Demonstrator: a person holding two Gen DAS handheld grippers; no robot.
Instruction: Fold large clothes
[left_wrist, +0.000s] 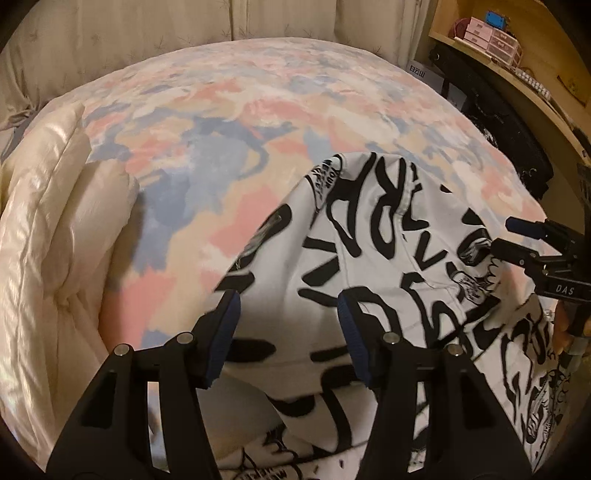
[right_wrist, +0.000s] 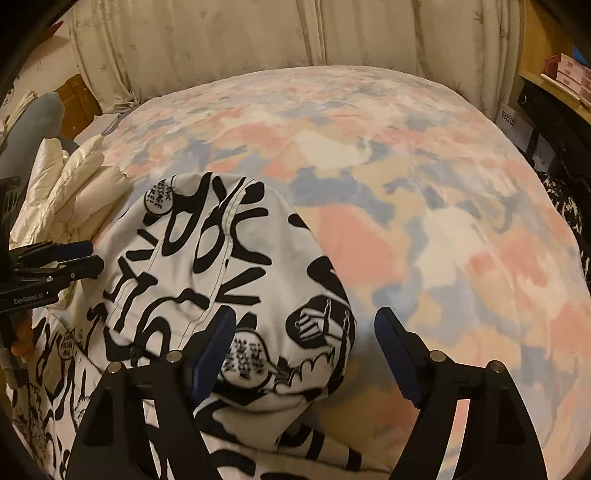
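A white garment with black graffiti print (left_wrist: 388, 266) lies bunched on the bed near its front edge; it also shows in the right wrist view (right_wrist: 207, 266). My left gripper (left_wrist: 290, 306) is open just above the garment's left part, its blue pads apart with cloth below them. My right gripper (right_wrist: 306, 325) is open over the garment's right edge, its left finger (right_wrist: 218, 339) over the cloth and its right finger (right_wrist: 399, 347) over the bedcover. Each gripper shows in the other's view, the right one (left_wrist: 517, 240) and the left one (right_wrist: 85, 258).
The bed has a pink, blue and cream patterned cover (left_wrist: 229, 122). A cream quilt (left_wrist: 55, 240) lies folded along the left side. Curtains (right_wrist: 258, 37) hang behind the bed. A wooden desk with pink boxes (left_wrist: 491, 33) and dark items stands at the right.
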